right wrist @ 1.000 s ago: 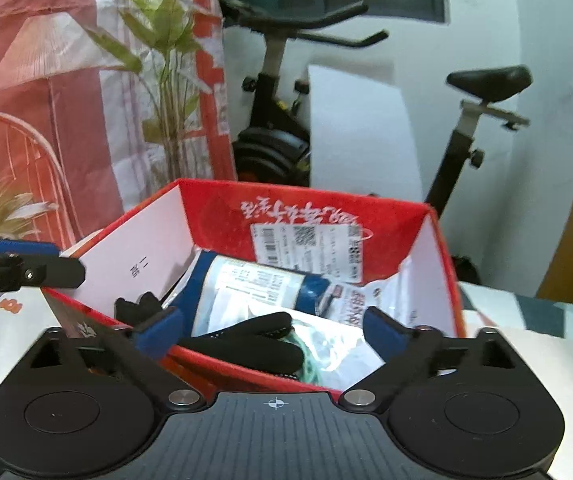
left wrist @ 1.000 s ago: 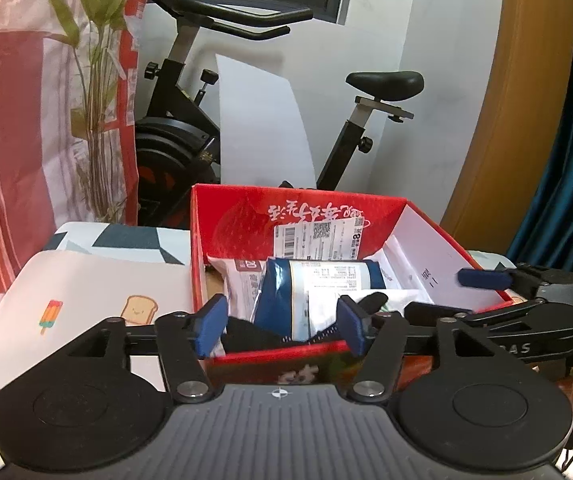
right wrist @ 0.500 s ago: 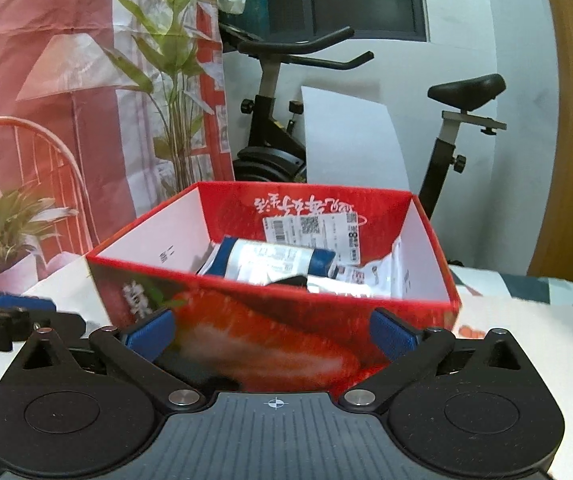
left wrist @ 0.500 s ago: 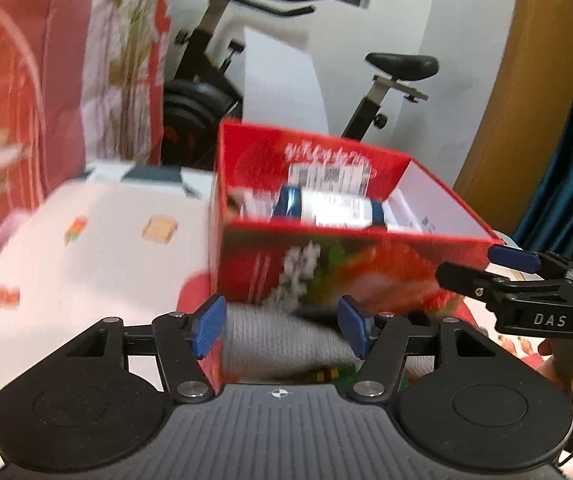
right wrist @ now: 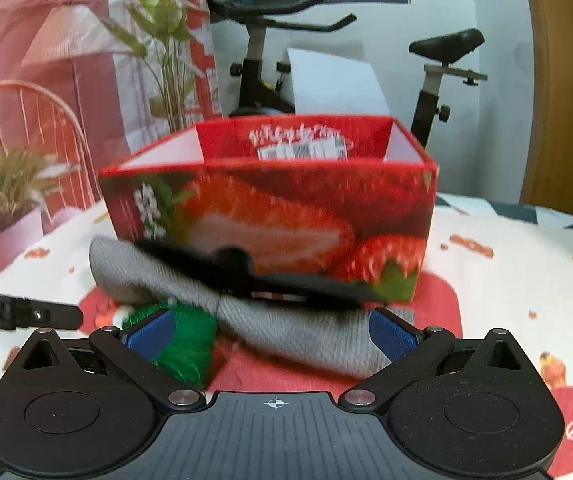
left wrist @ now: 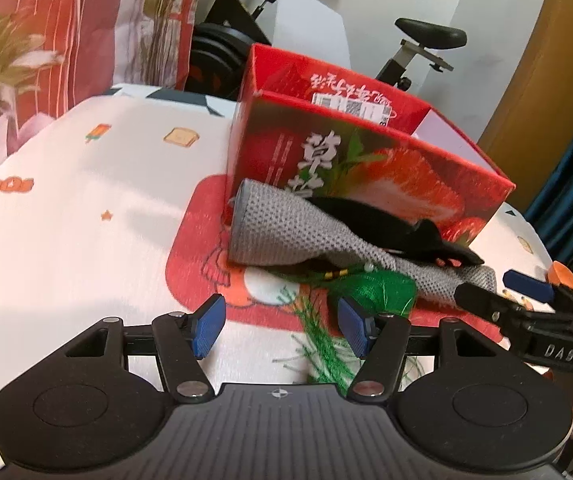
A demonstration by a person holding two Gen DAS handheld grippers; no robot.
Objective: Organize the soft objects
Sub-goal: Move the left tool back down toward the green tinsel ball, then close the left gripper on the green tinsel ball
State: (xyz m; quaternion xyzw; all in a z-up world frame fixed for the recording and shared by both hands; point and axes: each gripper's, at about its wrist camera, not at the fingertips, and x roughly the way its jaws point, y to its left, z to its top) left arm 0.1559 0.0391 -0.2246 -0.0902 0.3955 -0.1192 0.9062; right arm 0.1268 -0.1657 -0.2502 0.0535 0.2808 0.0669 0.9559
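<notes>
A red strawberry box (left wrist: 366, 168) stands on the table; it also shows in the right wrist view (right wrist: 270, 216). In front of it lies a pile: a grey knit cloth (left wrist: 286, 228), a black soft item (left wrist: 386, 228) on top, and a green tassel (left wrist: 370, 288) beneath. The same cloth (right wrist: 310, 336), black item (right wrist: 246, 268) and tassel (right wrist: 182, 340) show in the right wrist view. My left gripper (left wrist: 280, 330) is open and empty, just short of the tassel. My right gripper (right wrist: 272, 330) is open and wide, straddling the pile's near edge.
The table has a white printed cover (left wrist: 66, 220) with a red patch under the pile. An exercise bike (right wrist: 270, 40), a white panel and potted plants (right wrist: 2, 192) stand behind the table. The right gripper's fingers (left wrist: 518, 300) reach in from the right in the left wrist view.
Both grippers have pulled back and dropped from over the open box to table height in front of it. The pile of soft items has come into view.
</notes>
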